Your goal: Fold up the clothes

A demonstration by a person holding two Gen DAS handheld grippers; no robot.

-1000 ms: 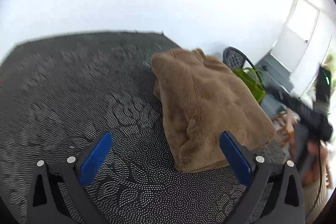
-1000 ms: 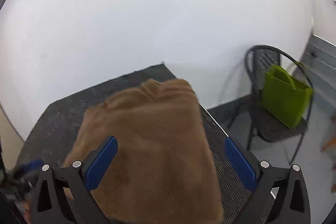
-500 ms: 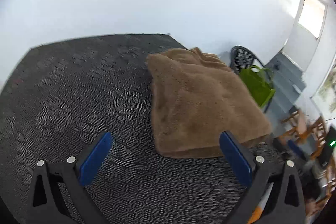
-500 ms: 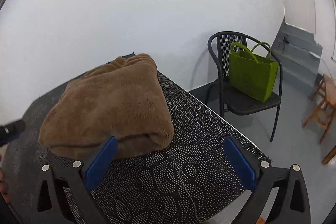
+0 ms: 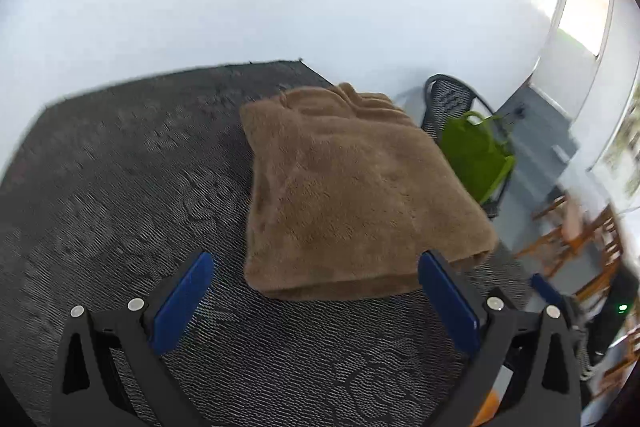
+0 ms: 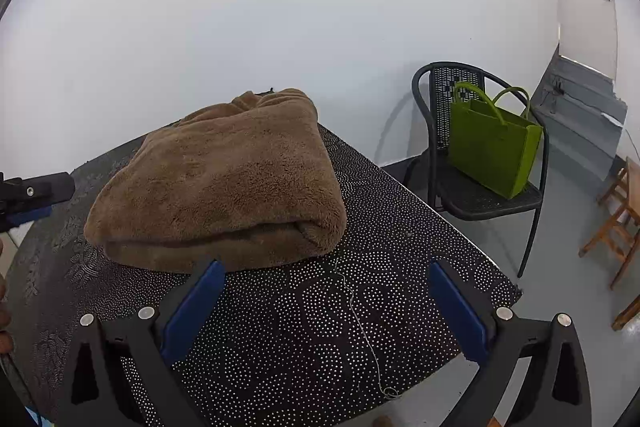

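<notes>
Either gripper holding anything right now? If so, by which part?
Nothing held. The left gripper and right gripper are both open and empty; the folded brown garment lies free on the table.

Folded brown garment [image 6: 224, 183] on dotted tablecloth [image 6: 360, 307]; right tongs [image 6: 324, 307] spread, empty.

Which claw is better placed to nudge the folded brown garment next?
Left, probably. The left claw is open just before the garment's near edge; the right claw, also open, points mostly past its corner.

Plain white-walled room: cloth-covered table [image 6: 400, 307], metal chair [image 6: 480, 195] with green bag [image 6: 492, 147], wooden chairs [image 6: 616, 211].
</notes>
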